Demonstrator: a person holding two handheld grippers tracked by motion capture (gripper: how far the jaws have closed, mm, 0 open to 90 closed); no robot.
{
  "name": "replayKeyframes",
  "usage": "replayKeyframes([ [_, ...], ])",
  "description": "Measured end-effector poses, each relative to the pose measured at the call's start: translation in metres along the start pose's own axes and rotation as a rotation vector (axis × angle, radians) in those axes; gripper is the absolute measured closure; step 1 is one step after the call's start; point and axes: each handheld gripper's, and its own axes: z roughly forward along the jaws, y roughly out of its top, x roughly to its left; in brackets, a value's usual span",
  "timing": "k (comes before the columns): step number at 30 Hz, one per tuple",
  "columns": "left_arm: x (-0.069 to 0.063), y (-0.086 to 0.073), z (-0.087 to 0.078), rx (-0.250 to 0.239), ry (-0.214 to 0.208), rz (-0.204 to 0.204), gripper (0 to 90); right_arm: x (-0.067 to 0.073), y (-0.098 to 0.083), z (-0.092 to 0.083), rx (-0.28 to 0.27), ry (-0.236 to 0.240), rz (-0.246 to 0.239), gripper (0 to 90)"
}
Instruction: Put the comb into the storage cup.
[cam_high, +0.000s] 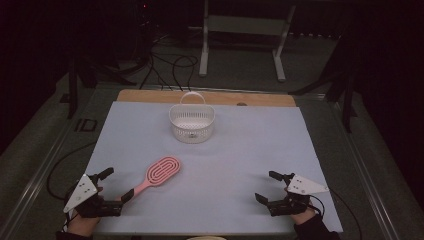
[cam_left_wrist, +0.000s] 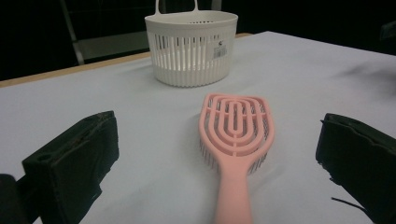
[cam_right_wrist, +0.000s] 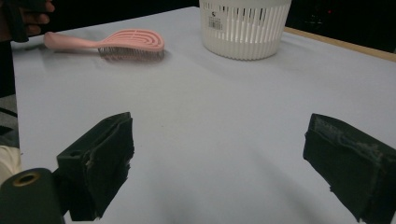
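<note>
A pink hairbrush (cam_high: 161, 171) lies bristles down on the pale mat, its handle pointing at my left gripper (cam_high: 116, 184). In the left gripper view the brush (cam_left_wrist: 236, 126) runs straight between the two wide-apart jaws of that gripper (cam_left_wrist: 217, 135), and its handle end reaches in between them without touching either. This gripper is open. A white slotted basket (cam_high: 192, 122) with an upright handle stands at the back middle, also seen as the basket (cam_left_wrist: 191, 46). My right gripper (cam_high: 268, 186) rests open near the front right, with bare mat between its jaws in the right gripper view (cam_right_wrist: 218, 135).
The mat (cam_high: 240, 150) covers a wooden table whose far strip (cam_high: 150, 95) shows behind the basket. Cables and a metal stand (cam_high: 242, 30) sit on the dark floor beyond. The right gripper view shows the brush (cam_right_wrist: 126, 42), the basket (cam_right_wrist: 245, 28) and a hand (cam_right_wrist: 28, 16).
</note>
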Motion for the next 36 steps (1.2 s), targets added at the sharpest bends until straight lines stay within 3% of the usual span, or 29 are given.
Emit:
replayKeyframes([
  [27, -0.003, 0.004, 0.0, 0.015, -0.023, 0.007, 0.3, 0.002, 0.002, -0.002, -0.021, -0.025, -0.006, 8.3],
  [36, -0.002, 0.017, -0.005, 0.022, -0.024, 0.0, 0.3, 0.004, 0.003, -0.001, -0.024, -0.028, -0.016, 8.3],
])
